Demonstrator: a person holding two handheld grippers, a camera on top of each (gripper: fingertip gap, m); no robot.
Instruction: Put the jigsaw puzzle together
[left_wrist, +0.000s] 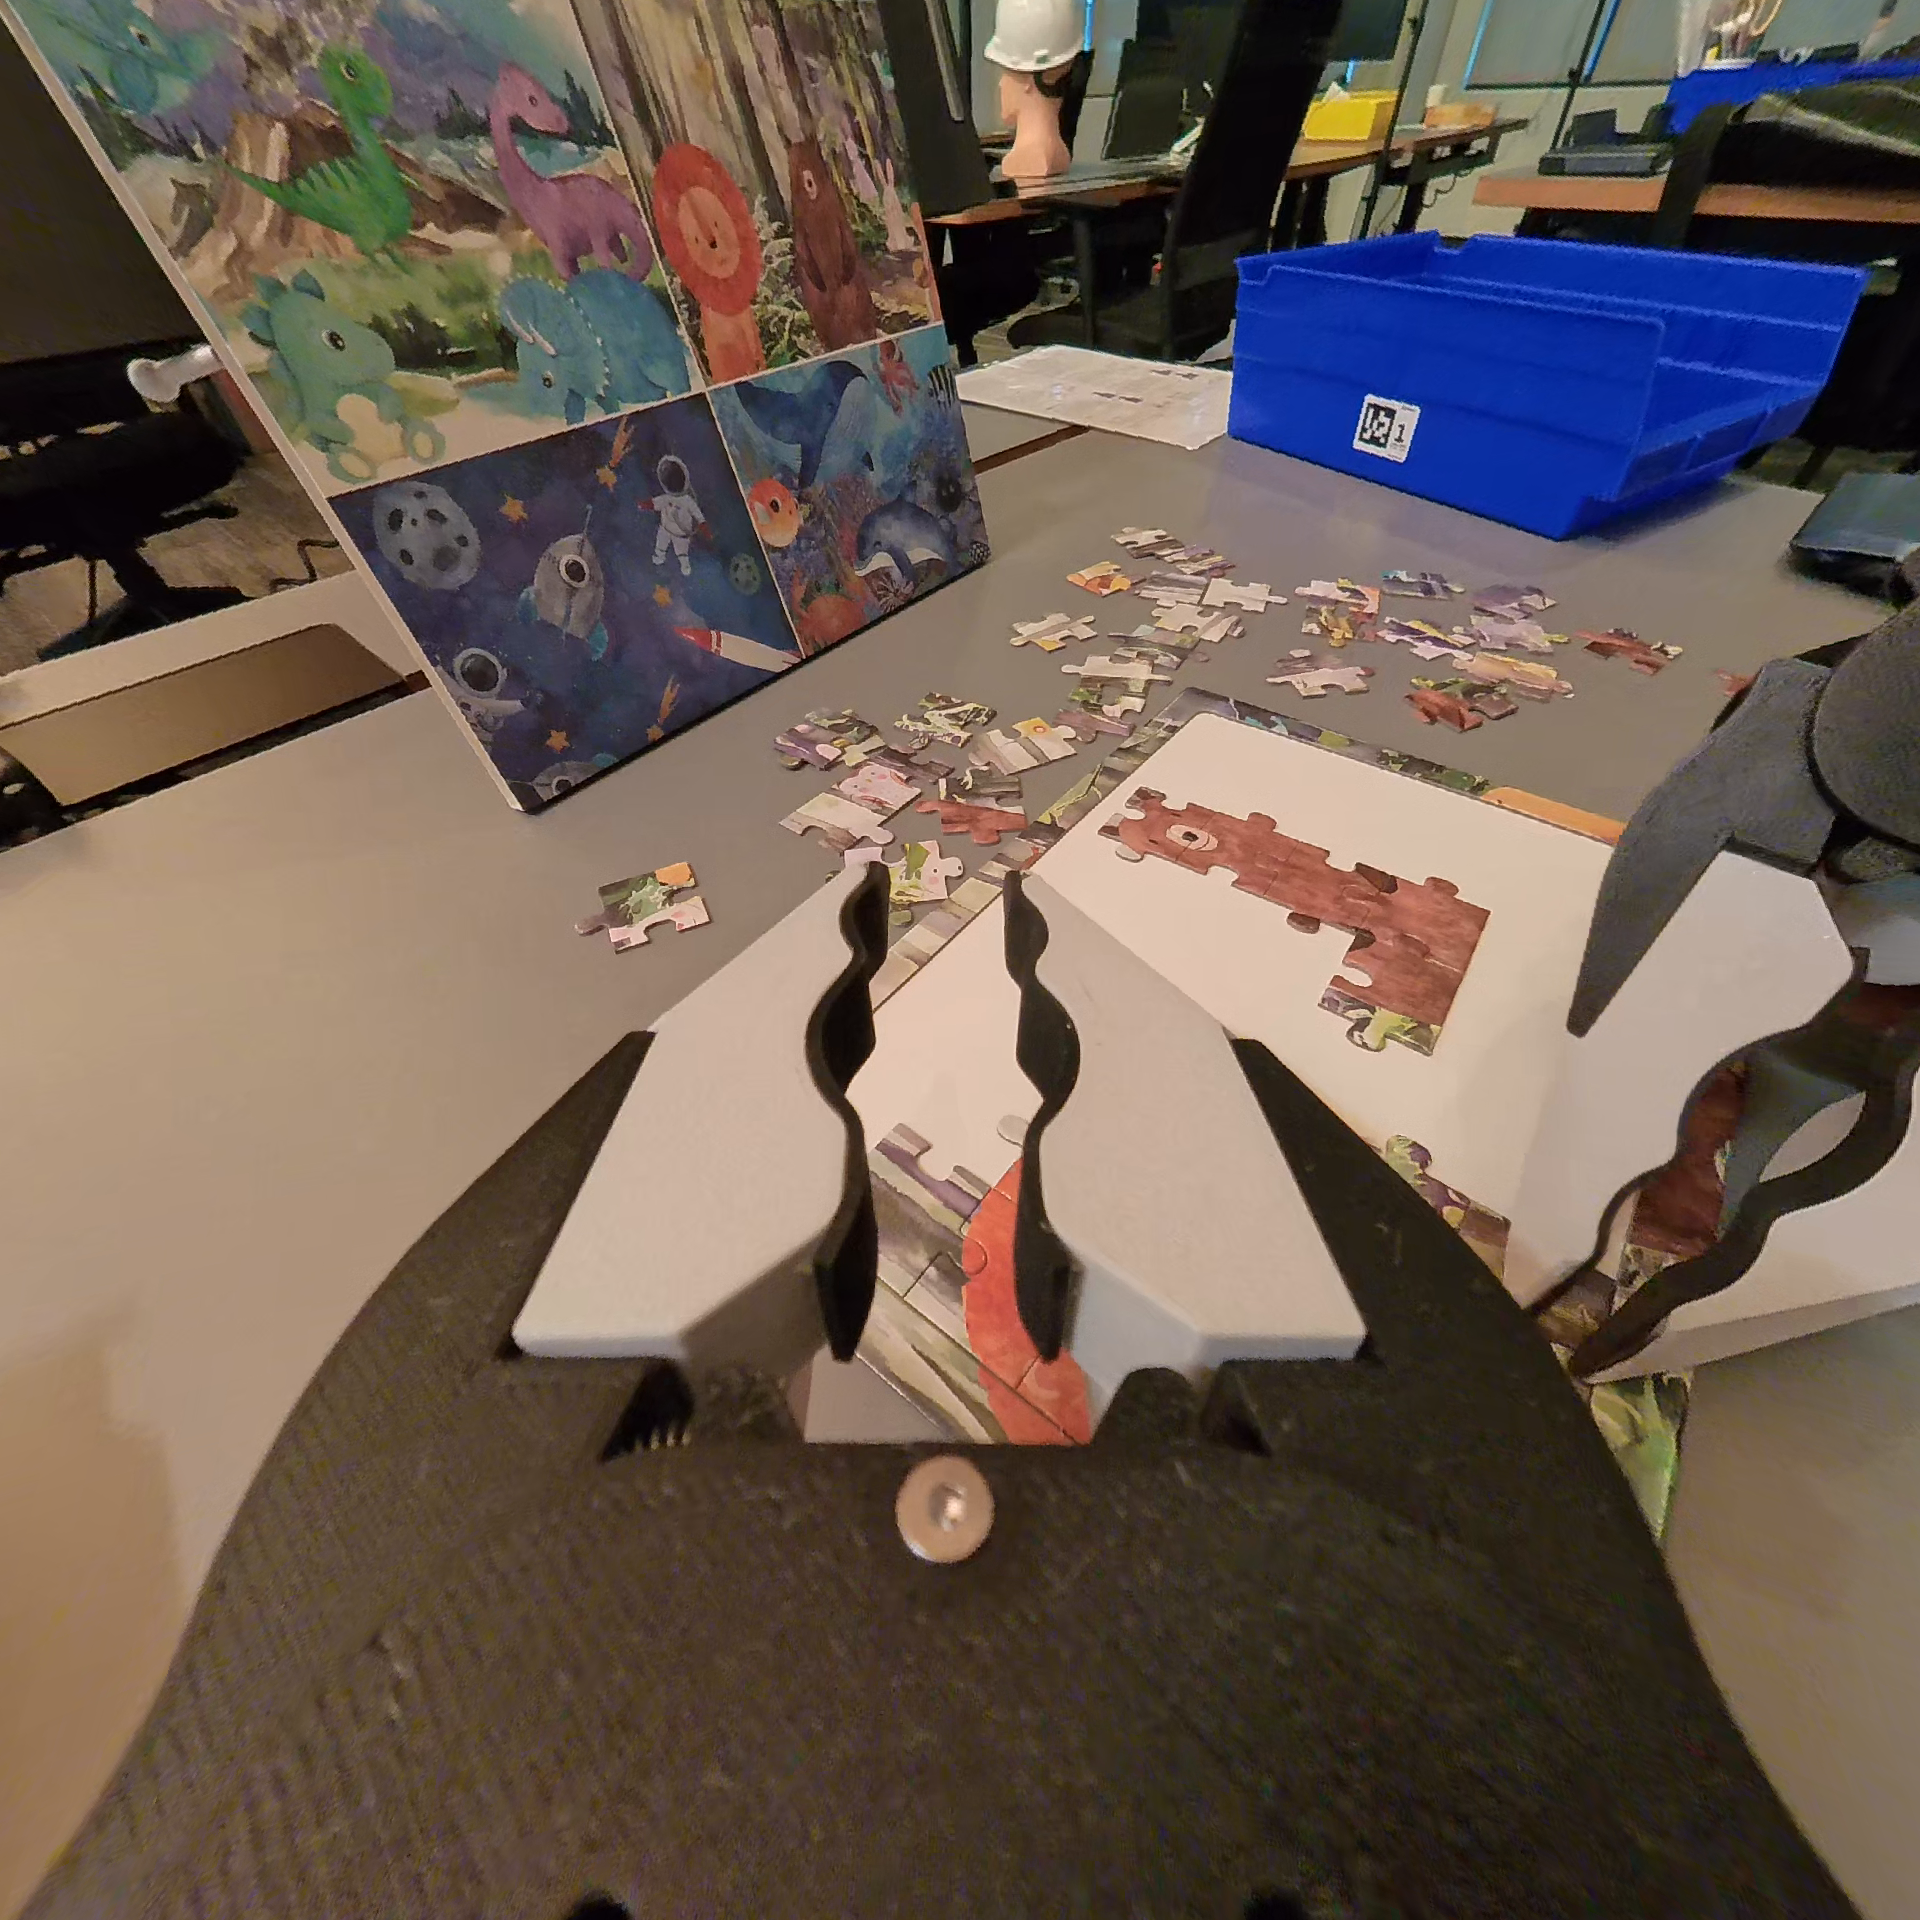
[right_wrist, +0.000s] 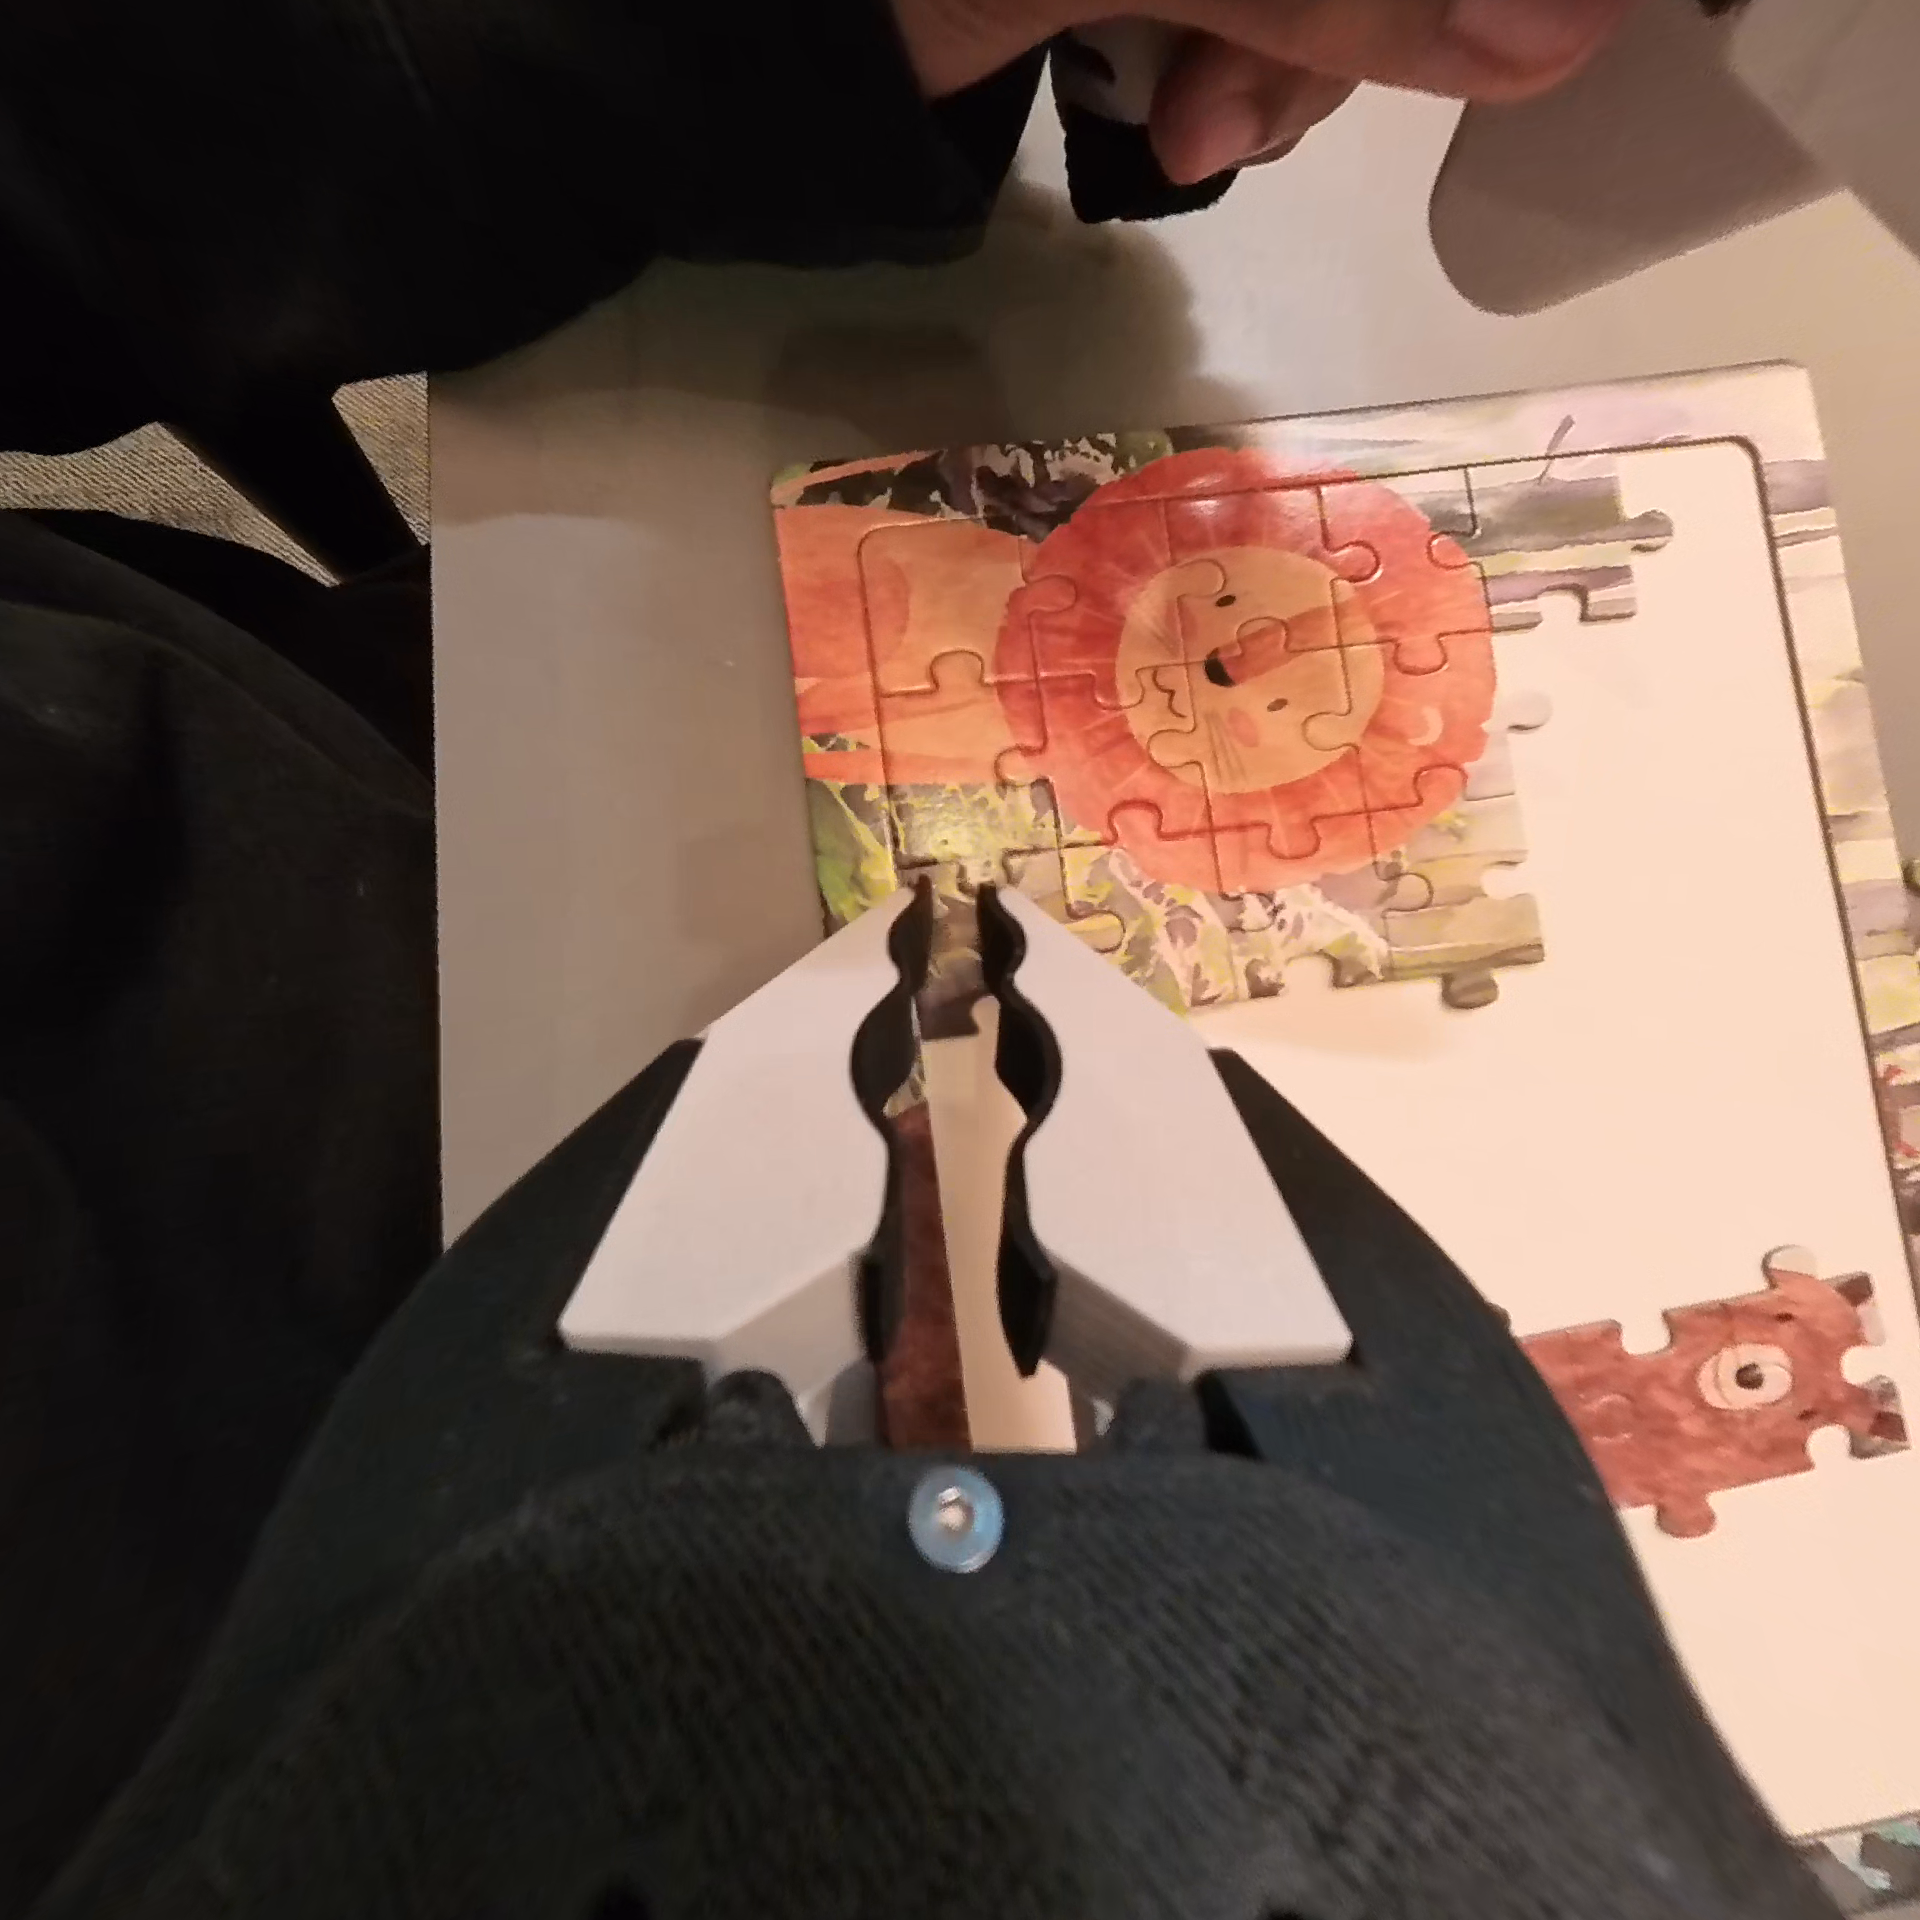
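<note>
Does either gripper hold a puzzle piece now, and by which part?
No. The left gripper and the right gripper are open over the puzzle board, holding nothing.

My left gripper (left_wrist: 940, 883) has a rough, matt black body with fine printed ridges, smooth pale grey plastic fingers (left_wrist: 727, 1122) and wavy black pads that look rubbery. A shiny metal screw (left_wrist: 943, 1507) sits in its base. My right gripper (right_wrist: 951, 894) looks the same, its black body dusty and coarse. The counter (left_wrist: 312, 1039) is smooth, matt grey. The puzzle pieces (left_wrist: 1174, 634) look like printed cardboard with a slight sheen, and the puzzle tray (right_wrist: 1351, 1091) is smooth white board. The picture board (left_wrist: 582, 395) is glossy print. The blue bin (left_wrist: 1538, 395) is glossy plastic.
</note>
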